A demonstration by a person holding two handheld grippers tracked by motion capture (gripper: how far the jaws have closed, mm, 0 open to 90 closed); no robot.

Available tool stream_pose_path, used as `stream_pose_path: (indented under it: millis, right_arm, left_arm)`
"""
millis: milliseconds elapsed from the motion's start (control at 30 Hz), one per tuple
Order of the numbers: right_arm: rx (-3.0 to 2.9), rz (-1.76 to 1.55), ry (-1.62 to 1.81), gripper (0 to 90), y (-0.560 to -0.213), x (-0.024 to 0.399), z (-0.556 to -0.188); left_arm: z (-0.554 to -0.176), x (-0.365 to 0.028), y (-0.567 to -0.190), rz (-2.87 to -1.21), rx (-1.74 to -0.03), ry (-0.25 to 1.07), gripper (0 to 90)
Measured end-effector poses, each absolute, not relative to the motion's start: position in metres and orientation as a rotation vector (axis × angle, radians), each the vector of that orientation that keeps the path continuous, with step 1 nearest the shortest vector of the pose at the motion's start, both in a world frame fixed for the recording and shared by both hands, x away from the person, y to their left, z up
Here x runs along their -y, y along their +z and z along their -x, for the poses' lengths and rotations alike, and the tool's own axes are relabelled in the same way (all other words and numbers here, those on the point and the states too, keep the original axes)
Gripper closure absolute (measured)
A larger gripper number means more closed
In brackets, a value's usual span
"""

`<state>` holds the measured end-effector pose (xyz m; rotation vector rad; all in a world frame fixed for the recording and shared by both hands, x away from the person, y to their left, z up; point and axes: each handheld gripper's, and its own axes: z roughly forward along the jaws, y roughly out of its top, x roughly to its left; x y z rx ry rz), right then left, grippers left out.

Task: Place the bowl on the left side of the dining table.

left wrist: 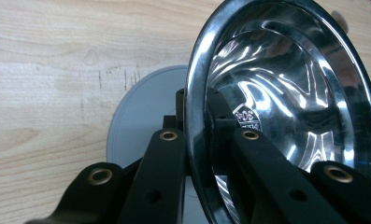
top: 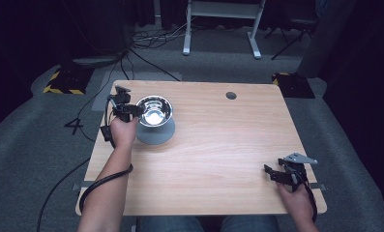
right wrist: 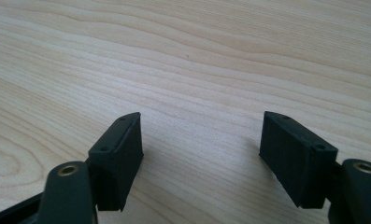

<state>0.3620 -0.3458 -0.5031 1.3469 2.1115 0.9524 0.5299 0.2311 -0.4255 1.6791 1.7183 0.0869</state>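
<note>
One steel bowl [top: 154,110], one grey disc [top: 156,131] beneath, counter [top: 218,159] far-left. My left gripper [top: 131,111] clamped on bowl rim. My right gripper [top: 273,173] jaws apart, near-right. Left gripper view reveals "304" stamp [left wrist: 246,116] inside bowl.

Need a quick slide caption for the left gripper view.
Left gripper clamps the rim of a tilted steel bowl over a grey disc on the wooden table.

A glossy, mirror-bright metal bowl [left wrist: 286,93], a matt grey disc [left wrist: 141,112], and a smooth pale wood table [right wrist: 183,60].
</note>
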Motion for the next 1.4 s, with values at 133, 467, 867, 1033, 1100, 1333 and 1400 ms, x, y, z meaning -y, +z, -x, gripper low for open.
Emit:
stream_pose_path:
  millis: [133, 467, 867, 1033, 1100, 1333, 1400]
  right_arm:
    - [-2.111, -1.347, 0.952, 30.1, -0.503, 0.346, -0.362]
    - [-2.111, -1.347, 0.952, 30.1, -0.503, 0.346, -0.362]
    - [-2.112, -1.347, 0.953, 30.1, -0.503, 0.346, -0.362]
    - [-2.112, -1.347, 0.952, 30.1, -0.503, 0.346, -0.362]
    - [-2.112, -1.347, 0.952, 30.0, -0.503, 0.346, -0.362]
    - [-2.111, -1.347, 0.953, 30.1, -0.503, 0.346, -0.362]
    - [-2.112, -1.347, 0.952, 30.0, -0.503, 0.346, -0.362]
  left_arm:
    - [-0.532, -0.23, -0.437, -1.678, -1.735, 0.078, 86.3]
    - [-0.534, -0.23, -0.454, -1.674, -1.769, 0.026, 86.3]
    - [-0.535, -0.227, -0.465, -1.71, -1.792, 0.011, 86.3]
    - [-0.536, -0.229, -0.47, -1.722, -1.797, -0.009, 86.2]
    - [-0.535, -0.23, -0.472, -1.709, -1.798, -0.012, 86.3]
    - [-0.534, -0.232, -0.473, -1.702, -1.804, -0.023, 86.0]
    - [-0.534, -0.233, -0.473, -1.688, -1.805, -0.027, 81.8]
